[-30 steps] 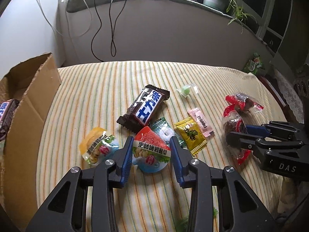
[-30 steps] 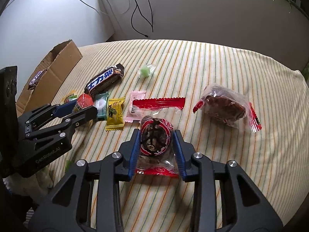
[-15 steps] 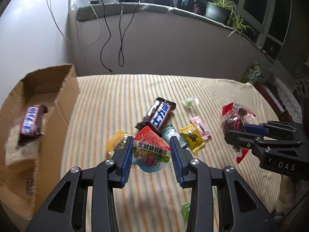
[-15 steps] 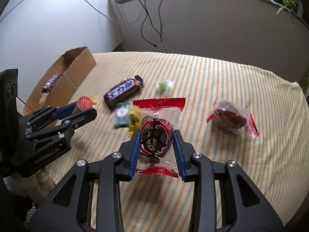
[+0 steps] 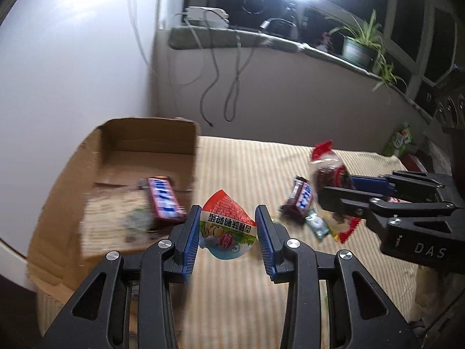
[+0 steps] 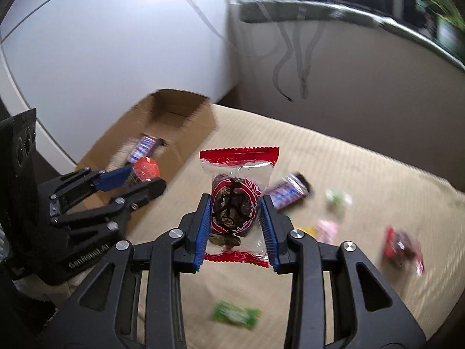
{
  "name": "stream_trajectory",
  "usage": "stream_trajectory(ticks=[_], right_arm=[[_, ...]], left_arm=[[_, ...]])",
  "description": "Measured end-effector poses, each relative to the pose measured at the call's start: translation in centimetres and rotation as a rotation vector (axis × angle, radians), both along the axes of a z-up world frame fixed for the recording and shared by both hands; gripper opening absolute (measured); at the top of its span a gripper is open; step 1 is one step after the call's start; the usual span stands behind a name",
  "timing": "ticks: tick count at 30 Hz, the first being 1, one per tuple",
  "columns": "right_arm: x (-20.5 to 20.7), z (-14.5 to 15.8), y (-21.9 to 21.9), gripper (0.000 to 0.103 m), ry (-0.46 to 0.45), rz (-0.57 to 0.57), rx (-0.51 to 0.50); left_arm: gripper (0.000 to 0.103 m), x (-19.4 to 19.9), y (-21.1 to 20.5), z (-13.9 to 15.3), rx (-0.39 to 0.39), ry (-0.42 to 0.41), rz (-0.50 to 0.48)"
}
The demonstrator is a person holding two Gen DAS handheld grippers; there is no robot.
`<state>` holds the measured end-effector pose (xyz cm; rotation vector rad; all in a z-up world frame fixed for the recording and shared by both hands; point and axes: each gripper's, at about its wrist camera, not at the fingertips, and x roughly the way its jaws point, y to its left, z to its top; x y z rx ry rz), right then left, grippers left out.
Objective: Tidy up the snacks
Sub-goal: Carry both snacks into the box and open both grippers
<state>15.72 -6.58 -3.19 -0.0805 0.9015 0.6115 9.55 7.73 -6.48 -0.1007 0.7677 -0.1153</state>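
Note:
My left gripper is shut on a jelly cup with a red and white lid, held in the air just right of the open cardboard box. A chocolate bar lies inside the box. My right gripper is shut on a clear red-edged packet holding a dark snack, also raised above the striped cloth. In the right wrist view the left gripper hangs by the box. In the left wrist view the right gripper is at the right.
On the striped tablecloth lie a second chocolate bar, a green-white candy, a red packet, pink and green candies, and a green wrapper. Cables hang on the wall behind.
Both grippers have risen and swung left toward the cardboard box, each carrying its snack. The box now fills more of both views.

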Motion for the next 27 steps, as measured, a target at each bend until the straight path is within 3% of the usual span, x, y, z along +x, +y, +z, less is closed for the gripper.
stream_trajectory(ticks=[10,22,24,25,27], right_arm=[[2.0,-0.7,8.4,0.035,0.023,0.139,0.010],[3.5,-2.5,12.1,0.035,0.067,0.187,0.015],[3.5,-2.5,12.6,0.035,0.064,0.208,0.013],[3.4,-2.4,12.9,0.035,0.055,0.211,0.003],[3.3,-2.3,13.2,0.045,0.040,0.214,-0.006]], left_arm=[[0.036,-0.9,5.1,0.0,0.005,-0.008,0.085],[0.038,-1.2,8.3,-0.7,0.006,-0.001,0.144],[0.055,-1.3,8.5,-0.9,0.006,0.006,0.154],[0.068,-1.4,8.6,-0.8,0.006,0.002,0.159],[0.070,-1.4,8.8,-0.9,0.011,-0.001,0.168]])
